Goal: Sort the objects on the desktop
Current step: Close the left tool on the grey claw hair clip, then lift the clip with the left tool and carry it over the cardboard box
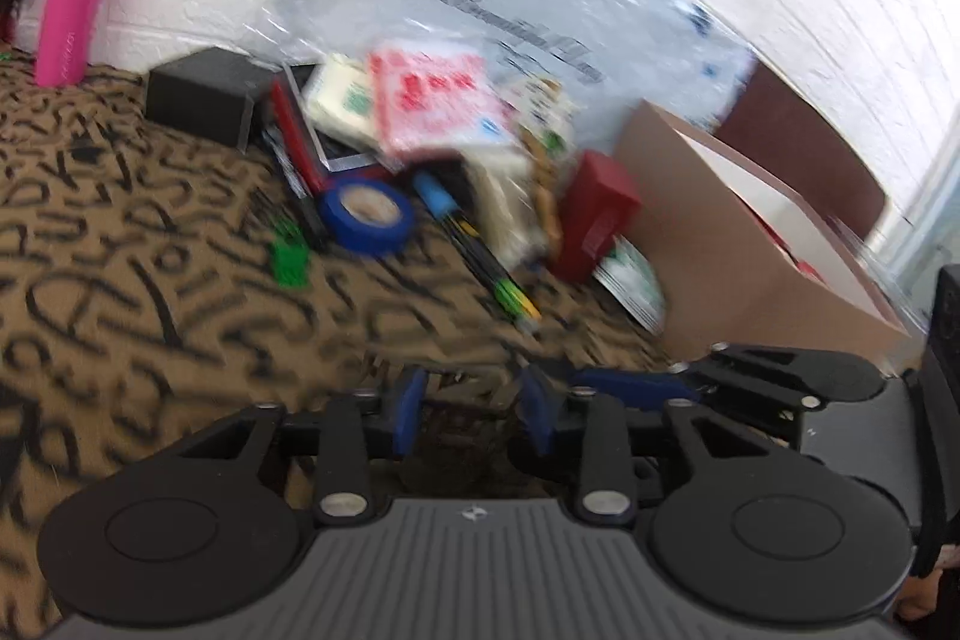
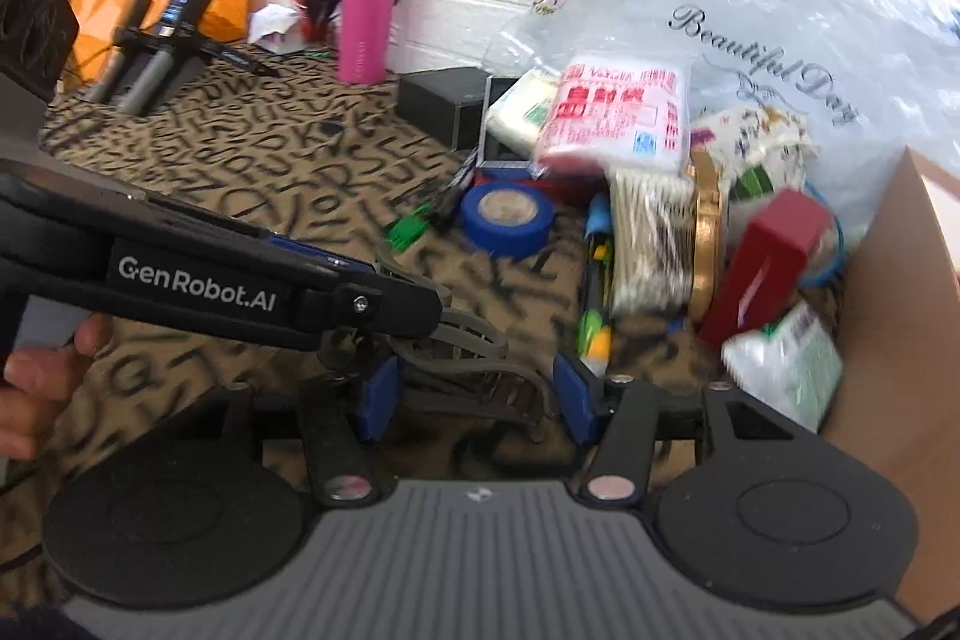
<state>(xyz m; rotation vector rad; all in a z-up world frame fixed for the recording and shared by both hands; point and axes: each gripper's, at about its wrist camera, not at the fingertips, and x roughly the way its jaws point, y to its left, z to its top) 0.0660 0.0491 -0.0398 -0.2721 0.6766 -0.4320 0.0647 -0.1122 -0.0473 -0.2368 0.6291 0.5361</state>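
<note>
Right tool (image 2: 477,394) released, pads apart either side of a grey looped strap thing (image 2: 468,340) on the lettered surface (image 2: 240,160). Left tool (image 1: 474,403) reaches in at the same thing; can't tell if clenched. Beyond: blue tape roll (image 2: 507,217), cardboard box (image 2: 900,310) right, pink bottle (image 2: 366,10) by the wall.

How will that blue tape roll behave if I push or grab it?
The blue tape roll lies flat on its side on the patterned cloth, so a push should slide it rather than roll it. It looks like a stiff ring, likely light. Tipped on edge, it could roll toward the green clip.
</note>
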